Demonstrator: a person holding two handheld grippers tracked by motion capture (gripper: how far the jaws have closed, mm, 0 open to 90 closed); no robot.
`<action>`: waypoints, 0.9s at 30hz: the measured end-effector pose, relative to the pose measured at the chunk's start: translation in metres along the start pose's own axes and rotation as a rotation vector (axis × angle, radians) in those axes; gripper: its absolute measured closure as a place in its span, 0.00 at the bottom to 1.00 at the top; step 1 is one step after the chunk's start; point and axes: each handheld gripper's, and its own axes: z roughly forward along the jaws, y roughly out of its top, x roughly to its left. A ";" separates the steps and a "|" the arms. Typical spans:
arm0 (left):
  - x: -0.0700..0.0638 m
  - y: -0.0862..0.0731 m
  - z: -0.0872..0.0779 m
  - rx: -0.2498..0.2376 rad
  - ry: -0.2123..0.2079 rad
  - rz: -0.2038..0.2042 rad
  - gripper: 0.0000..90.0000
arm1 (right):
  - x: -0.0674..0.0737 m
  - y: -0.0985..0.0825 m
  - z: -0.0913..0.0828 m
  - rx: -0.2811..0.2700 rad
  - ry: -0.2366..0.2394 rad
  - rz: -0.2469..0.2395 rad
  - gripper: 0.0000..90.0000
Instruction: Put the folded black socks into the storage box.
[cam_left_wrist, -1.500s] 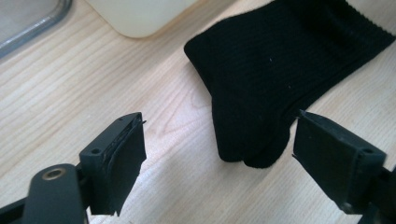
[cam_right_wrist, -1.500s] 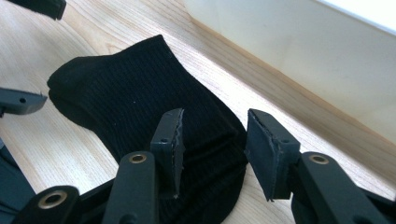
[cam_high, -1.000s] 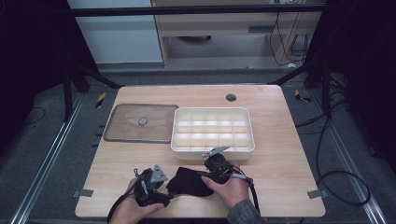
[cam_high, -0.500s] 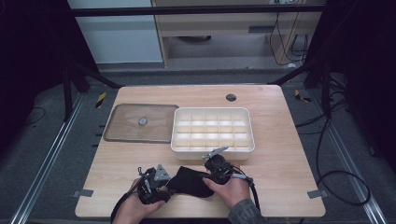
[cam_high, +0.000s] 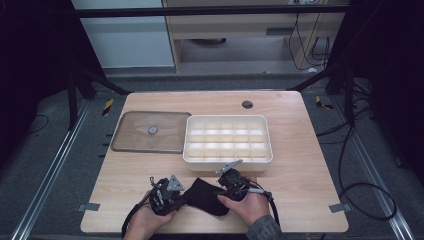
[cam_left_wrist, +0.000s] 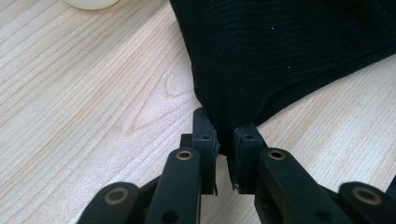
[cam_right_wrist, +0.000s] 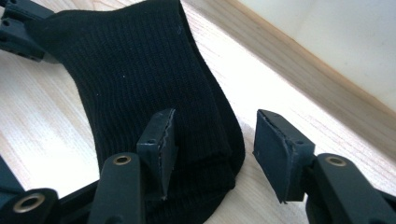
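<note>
While the black ribbed knit cloth (cam_high: 206, 196) lies flat and soft on the pale wood-grain surface (cam_high: 310, 170), near its front edge and just in front of the cream compartment tray (cam_high: 229, 139), I hold a tool at each of its ends. My left tool (cam_left_wrist: 225, 140) has just closed: its two black pads pinch the cloth's edge, with a fold of the fine rib caught between them. In the left gripper view the fabric fans out from that pinch, thick and matte, with a few specks of lint. My right tool (cam_right_wrist: 212, 147) stands open, jaws apart; the near pad rests over the doubled, rounded end of the cloth, while the far pad, hard-edged with a toothed face, hangs above bare wood just beside it. In the high view my left hand (cam_high: 150, 217) comes in low from the front edge with its tool pointing right, and my right hand (cam_high: 247, 205) wraps its tool from behind. A flat, clear, rectangular lid (cam_high: 151, 131) with a small round knob lies left of the tray.
</note>
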 end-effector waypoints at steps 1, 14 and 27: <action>0.000 0.000 0.000 -0.001 0.002 -0.001 0.92 | 0.000 0.000 0.000 -0.002 -0.001 -0.006 0.53; -0.001 -0.001 -0.006 -0.013 0.014 -0.008 0.92 | 0.006 -0.001 -0.002 0.005 0.001 -0.006 0.54; 0.001 -0.001 -0.009 -0.020 0.030 -0.014 0.93 | 0.011 -0.011 0.003 0.031 0.026 -0.054 0.61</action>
